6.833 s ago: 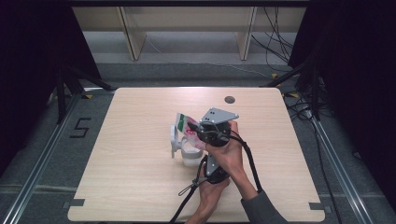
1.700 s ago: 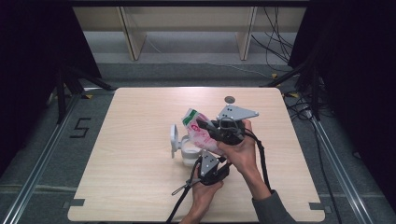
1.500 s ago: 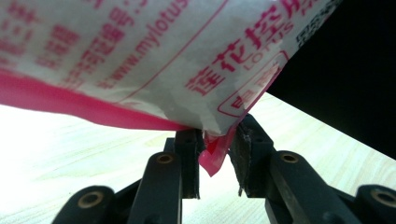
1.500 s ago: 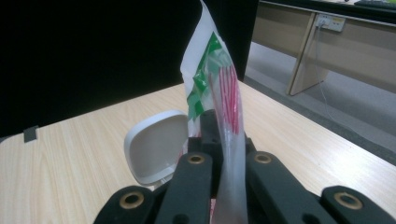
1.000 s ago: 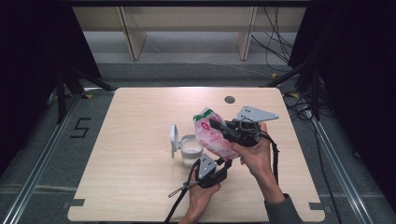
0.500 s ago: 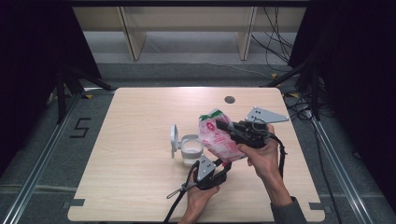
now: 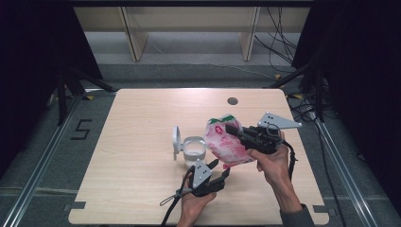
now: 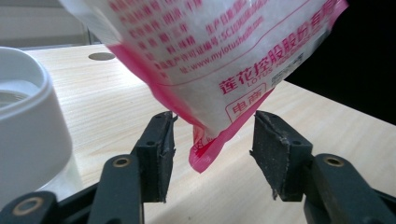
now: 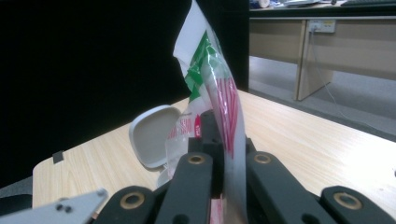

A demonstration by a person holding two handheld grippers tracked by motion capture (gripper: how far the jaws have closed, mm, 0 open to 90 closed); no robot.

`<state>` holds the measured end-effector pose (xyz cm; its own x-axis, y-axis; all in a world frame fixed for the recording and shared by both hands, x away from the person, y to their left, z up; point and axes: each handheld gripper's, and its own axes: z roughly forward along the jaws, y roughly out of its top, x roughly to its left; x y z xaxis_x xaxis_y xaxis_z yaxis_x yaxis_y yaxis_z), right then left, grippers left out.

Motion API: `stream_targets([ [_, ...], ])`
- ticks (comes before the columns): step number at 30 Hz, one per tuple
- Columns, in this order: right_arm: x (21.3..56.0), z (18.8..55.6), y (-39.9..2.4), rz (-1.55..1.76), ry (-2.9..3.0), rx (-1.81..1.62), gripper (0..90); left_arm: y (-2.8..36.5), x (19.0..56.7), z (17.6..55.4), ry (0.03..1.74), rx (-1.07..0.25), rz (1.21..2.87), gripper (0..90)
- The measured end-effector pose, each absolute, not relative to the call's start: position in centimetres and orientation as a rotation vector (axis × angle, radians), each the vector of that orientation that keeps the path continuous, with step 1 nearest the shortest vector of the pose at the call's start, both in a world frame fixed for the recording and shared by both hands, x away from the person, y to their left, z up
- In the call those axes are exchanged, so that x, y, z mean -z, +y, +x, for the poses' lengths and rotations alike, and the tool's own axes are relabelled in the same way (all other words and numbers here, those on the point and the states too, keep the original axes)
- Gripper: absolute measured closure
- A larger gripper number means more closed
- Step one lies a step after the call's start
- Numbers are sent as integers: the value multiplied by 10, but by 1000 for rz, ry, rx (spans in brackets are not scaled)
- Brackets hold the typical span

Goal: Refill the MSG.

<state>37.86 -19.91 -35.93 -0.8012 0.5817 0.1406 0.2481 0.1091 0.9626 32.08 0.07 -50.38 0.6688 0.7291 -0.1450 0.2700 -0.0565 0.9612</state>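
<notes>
Pink salt bag [image 7: 226,144] is hanging just right of the white lidded jar [image 7: 193,150], clenched by the right gripper [image 7: 235,130]. Left gripper [image 7: 220,168] has just been opening its jaws, releasing the bag's bottom corner, probably ending the pour.

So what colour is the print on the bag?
Mostly pink-red on clear plastic, green at the top; the bag shows best in the left gripper view.

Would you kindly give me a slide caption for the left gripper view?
Left gripper, jaws just opening, flanks the pink bag's bottom corner beside the white container.
</notes>
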Motion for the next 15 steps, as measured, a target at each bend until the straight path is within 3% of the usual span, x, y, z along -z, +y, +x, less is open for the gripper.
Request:
stream_targets([
  [15,380,375,-214,901,2108,-1718,900,22,505,311,801,-477,1679,430],
])
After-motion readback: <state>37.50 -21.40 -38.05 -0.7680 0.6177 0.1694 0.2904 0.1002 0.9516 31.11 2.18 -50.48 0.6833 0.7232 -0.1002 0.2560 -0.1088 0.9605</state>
